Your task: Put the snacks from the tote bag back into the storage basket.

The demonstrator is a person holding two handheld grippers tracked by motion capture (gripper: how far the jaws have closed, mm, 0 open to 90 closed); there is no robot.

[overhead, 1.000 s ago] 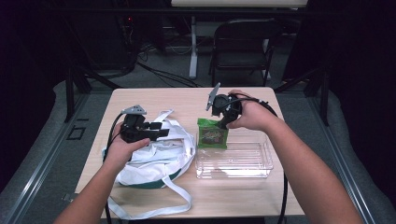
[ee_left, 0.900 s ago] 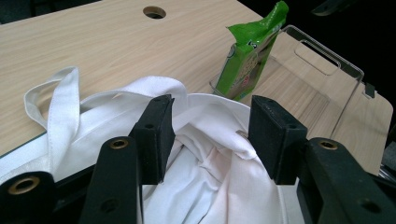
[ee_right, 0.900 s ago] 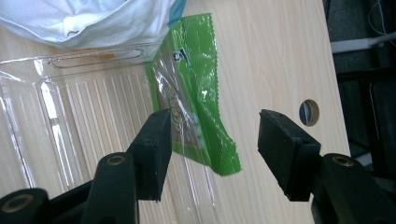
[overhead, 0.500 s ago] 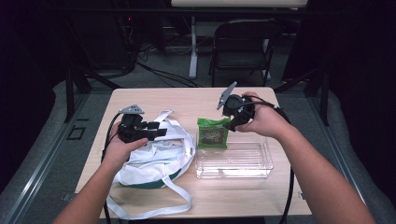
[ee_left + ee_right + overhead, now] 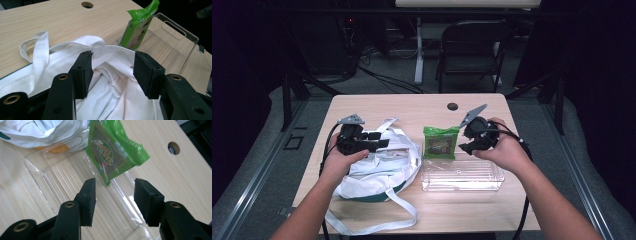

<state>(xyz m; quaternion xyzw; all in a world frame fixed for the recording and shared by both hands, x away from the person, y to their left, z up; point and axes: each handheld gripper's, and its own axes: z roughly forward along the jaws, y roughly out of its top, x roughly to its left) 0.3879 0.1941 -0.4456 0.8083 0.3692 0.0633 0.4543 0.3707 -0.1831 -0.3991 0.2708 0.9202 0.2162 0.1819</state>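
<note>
Two forearms reach in from the near edge of the light wooden table [image 5: 377, 105]. The left hand [image 5: 338, 162] holds the left gripper [image 5: 111, 71] level over the white cloth tote bag [image 5: 379, 167], jaws half open astride its bunched rim, gripping nothing. The right gripper [image 5: 115, 195], tilted down, has just been closing; its jaws are apart and empty, near the green snack packet [image 5: 440, 142] leaning on the clear plastic tray [image 5: 462, 176].

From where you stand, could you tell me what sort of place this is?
Probably a lab or recording workspace, not a home: a plain wooden table with a cable hole, a folding chair behind it, and cables trailing over a grey floor.
</note>
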